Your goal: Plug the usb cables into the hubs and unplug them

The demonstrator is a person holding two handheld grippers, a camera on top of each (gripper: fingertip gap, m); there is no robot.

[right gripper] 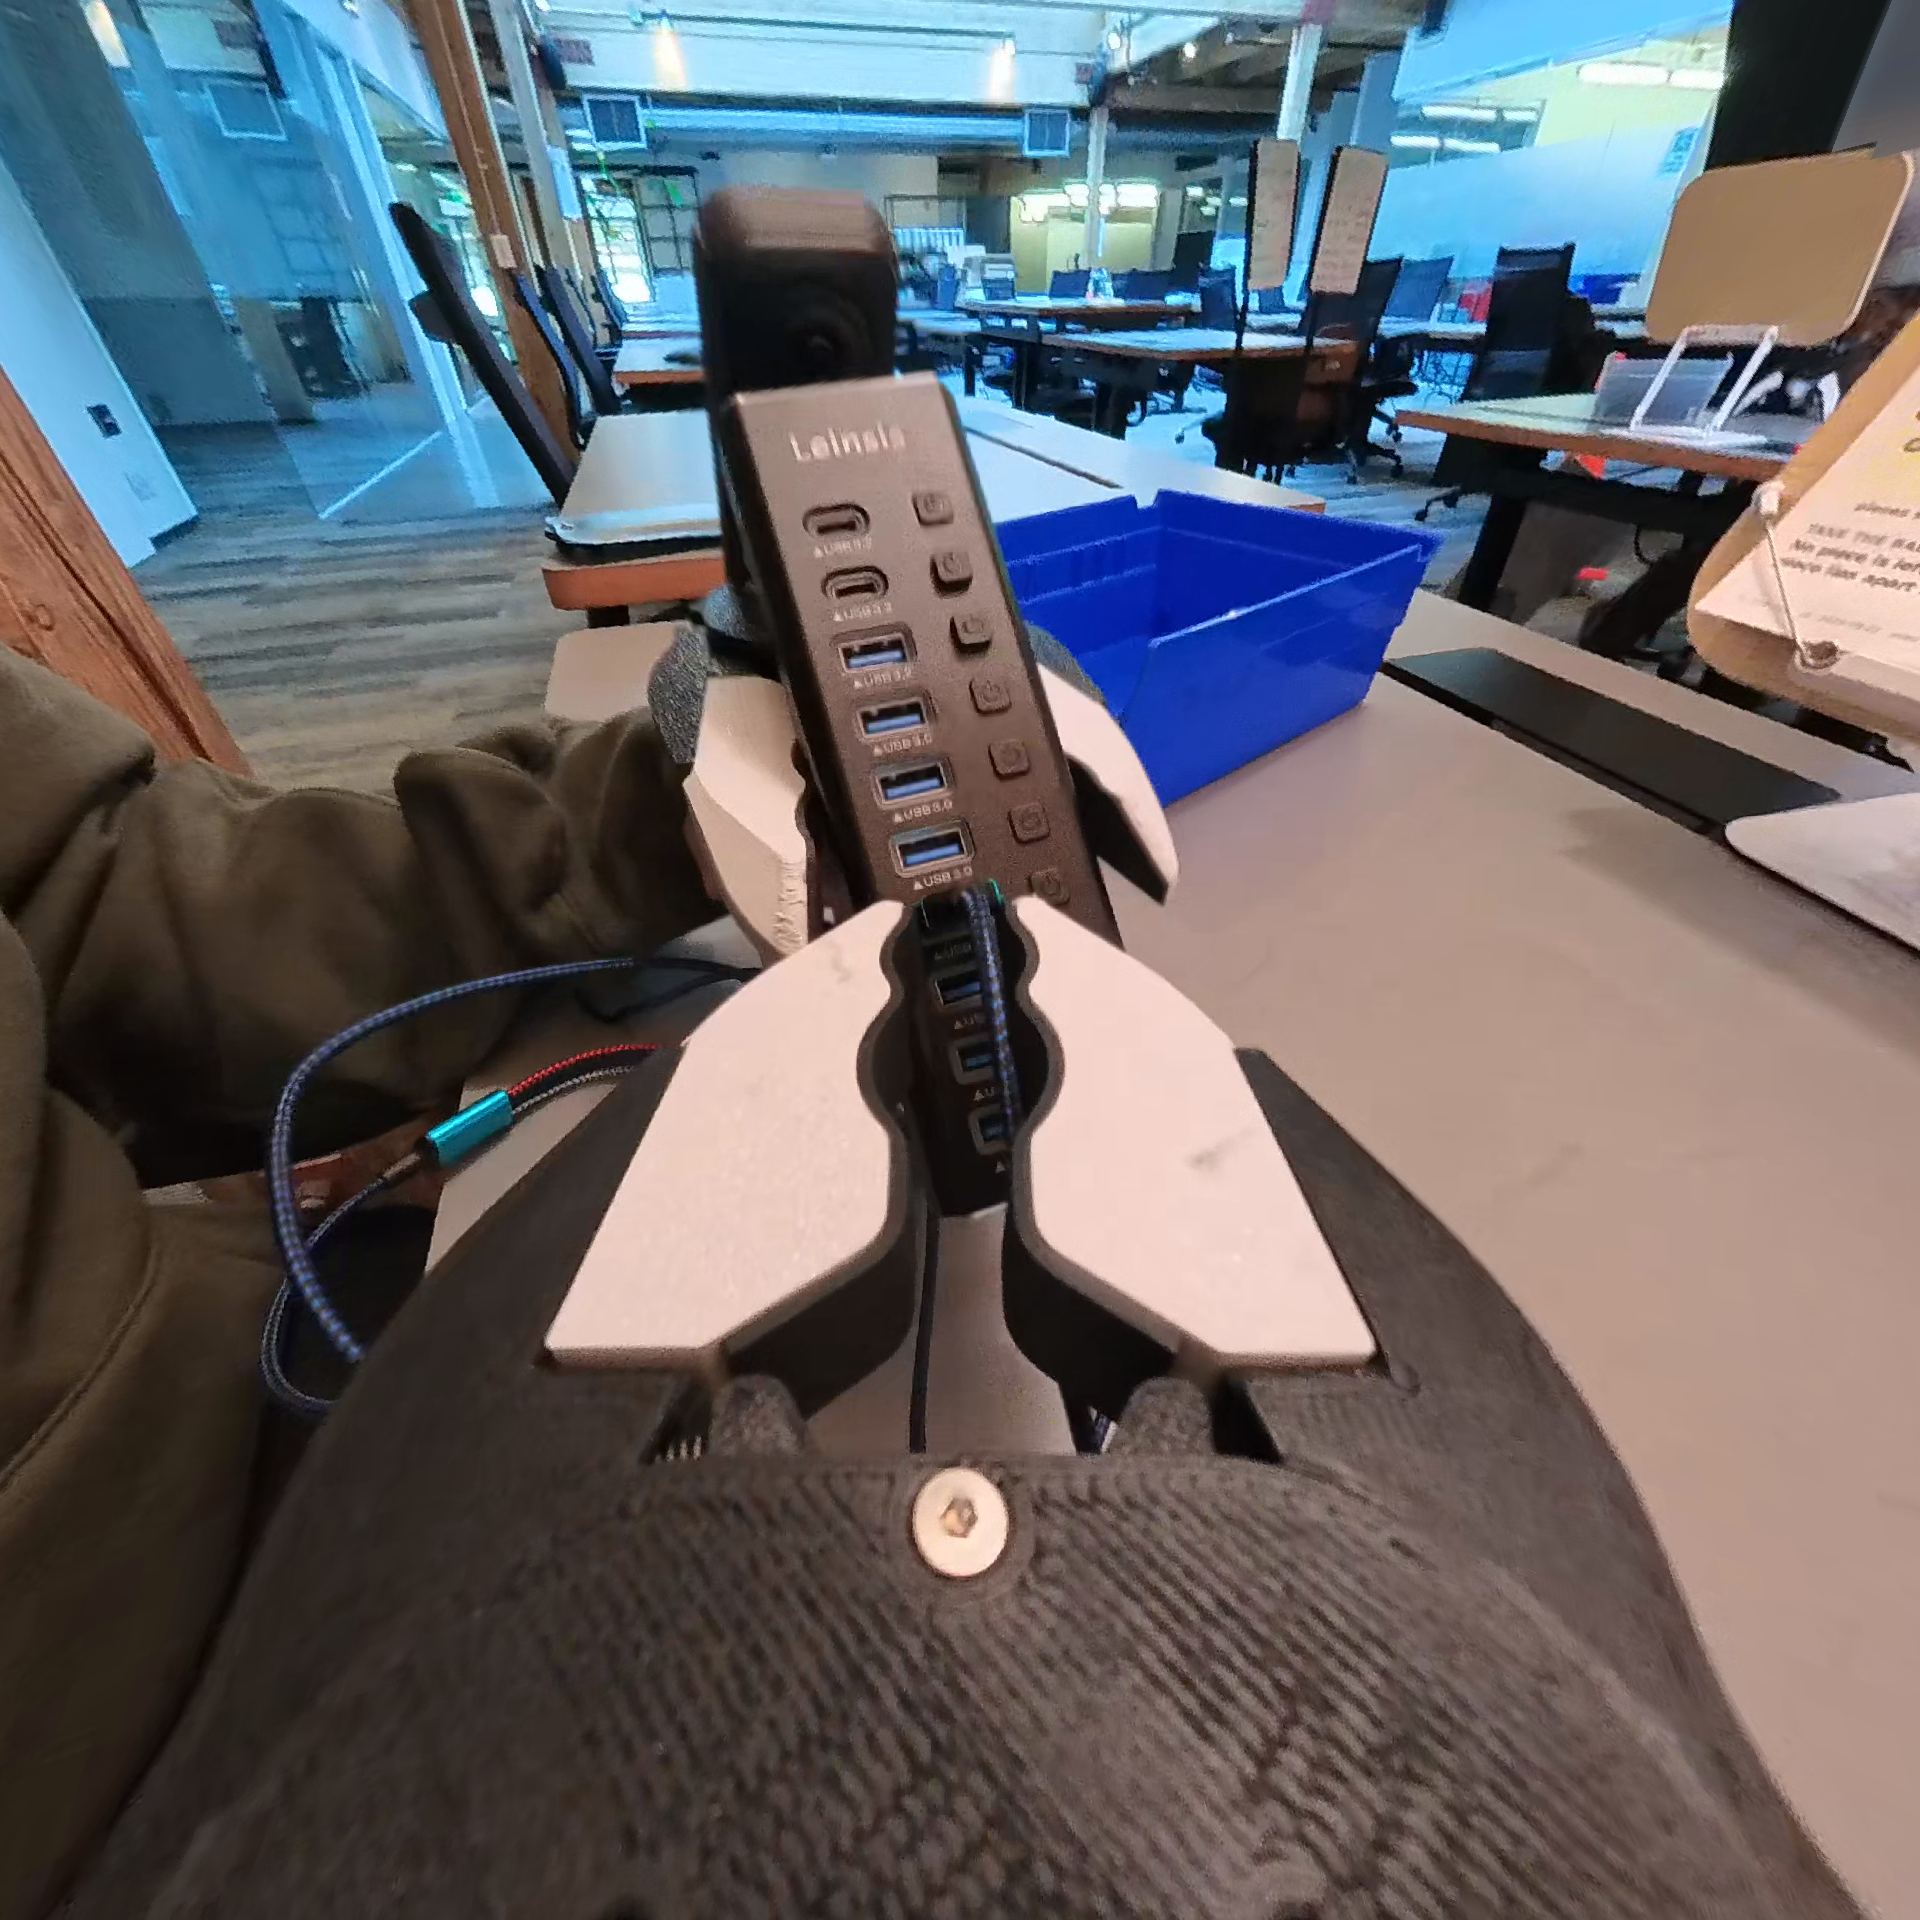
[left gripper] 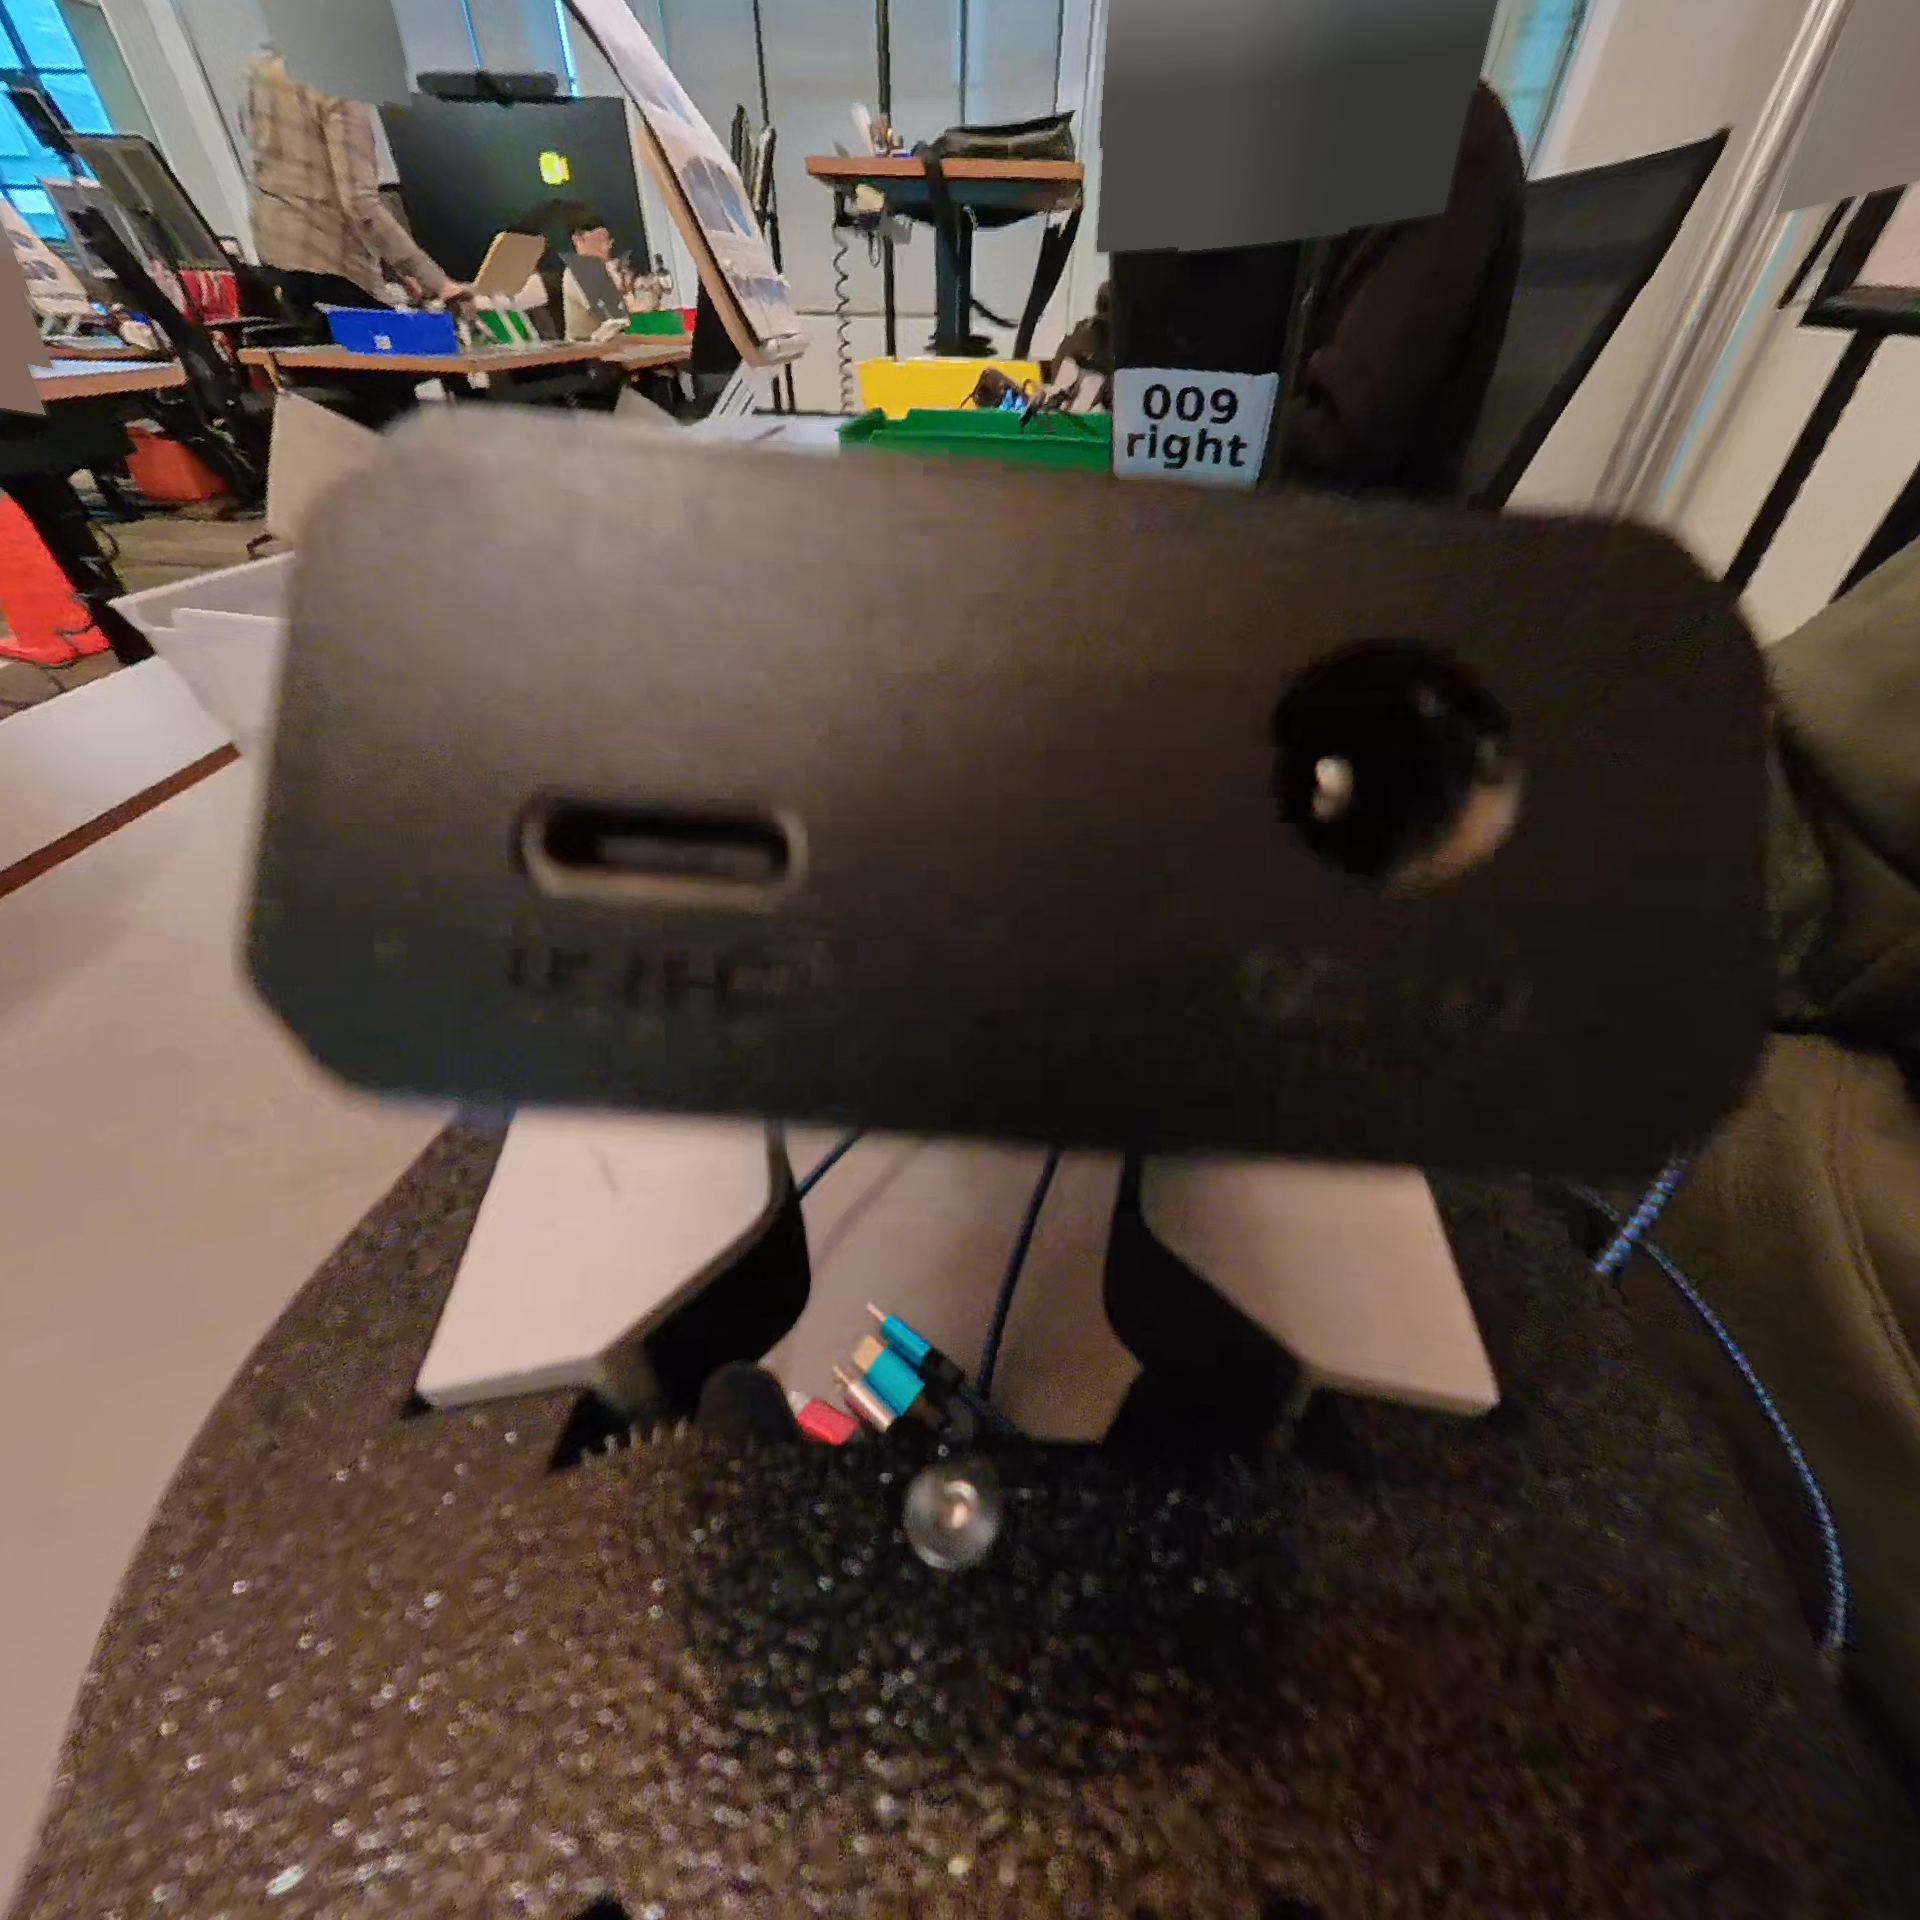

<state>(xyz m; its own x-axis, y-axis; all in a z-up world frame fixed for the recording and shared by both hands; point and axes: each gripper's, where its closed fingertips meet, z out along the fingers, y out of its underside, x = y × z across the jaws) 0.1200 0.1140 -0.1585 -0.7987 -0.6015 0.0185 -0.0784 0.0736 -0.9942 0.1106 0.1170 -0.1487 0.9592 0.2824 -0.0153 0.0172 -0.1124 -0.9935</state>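
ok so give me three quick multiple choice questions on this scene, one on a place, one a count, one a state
1. Where is the blue bin?
A) on the table beyond the hub
B) on the floor
C) on top of the hub

2. How many openings show on the hub's end face in the left wrist view?
A) one
B) two
C) five

3. What is the right claw doing?
A) wide open, clear of everything
B) gripping the bin
C) closed on the blue braided cable at the hub

Answers:
1 A, the bin sits on the tabletop behind the hub.
2 B, a slot port and a round socket.
3 C, its fingers pinch the cable at a hub port.
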